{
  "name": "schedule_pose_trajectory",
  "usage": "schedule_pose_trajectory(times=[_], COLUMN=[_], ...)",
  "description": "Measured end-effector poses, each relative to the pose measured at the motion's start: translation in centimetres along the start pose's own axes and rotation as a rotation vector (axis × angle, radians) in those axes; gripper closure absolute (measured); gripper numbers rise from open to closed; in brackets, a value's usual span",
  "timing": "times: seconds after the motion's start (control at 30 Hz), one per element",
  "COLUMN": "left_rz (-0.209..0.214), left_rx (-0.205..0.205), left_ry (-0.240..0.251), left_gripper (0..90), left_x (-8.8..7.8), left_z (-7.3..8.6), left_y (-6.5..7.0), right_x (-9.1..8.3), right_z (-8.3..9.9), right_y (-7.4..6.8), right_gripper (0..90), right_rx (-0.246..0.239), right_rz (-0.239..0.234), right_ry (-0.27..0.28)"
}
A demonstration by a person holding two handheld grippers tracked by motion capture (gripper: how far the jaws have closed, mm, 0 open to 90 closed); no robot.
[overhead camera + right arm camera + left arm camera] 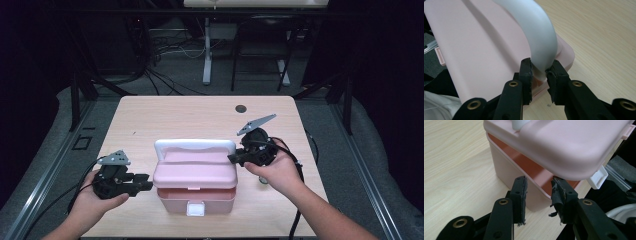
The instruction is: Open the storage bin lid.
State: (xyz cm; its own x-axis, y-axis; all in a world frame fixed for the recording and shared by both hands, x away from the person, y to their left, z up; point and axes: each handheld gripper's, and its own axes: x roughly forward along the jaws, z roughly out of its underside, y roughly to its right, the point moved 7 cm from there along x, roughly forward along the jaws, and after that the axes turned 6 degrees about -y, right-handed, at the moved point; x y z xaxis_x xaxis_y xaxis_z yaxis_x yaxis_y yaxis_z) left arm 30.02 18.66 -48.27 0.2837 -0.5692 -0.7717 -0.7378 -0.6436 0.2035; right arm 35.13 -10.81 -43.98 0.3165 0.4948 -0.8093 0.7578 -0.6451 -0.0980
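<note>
Left gripper (pixel 144 182), jaws parted around nothing, sits just beside the pink plastic storage box (pixel 195 192) at the table's (pixel 150 115) near edge; its lid (pixel 564 142) is tilted ajar. Right gripper (pixel 539 72) clamps the white carry handle (pixel 537 32) at its base. Rigid, light, smooth-walled, the box likely handles best by that handle.

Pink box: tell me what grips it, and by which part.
The right gripper is shut on the white handle near its end. The left gripper is open beside the pink box, holding nothing.
</note>
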Motion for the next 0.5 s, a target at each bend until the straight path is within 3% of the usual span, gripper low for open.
schedule_pose_trajectory(times=[0.5], left_rz=[0.010], left_rx=[0.011], left_ry=[0.019], left_gripper=[63.6], left_x=[-0.44], left_z=[-0.47], left_y=[0.58], right_x=[-0.09], right_z=[-0.03], right_y=[0.12], right_gripper=[70.1], right_rx=[0.008], right_rz=[0.004], right_ry=[0.011])
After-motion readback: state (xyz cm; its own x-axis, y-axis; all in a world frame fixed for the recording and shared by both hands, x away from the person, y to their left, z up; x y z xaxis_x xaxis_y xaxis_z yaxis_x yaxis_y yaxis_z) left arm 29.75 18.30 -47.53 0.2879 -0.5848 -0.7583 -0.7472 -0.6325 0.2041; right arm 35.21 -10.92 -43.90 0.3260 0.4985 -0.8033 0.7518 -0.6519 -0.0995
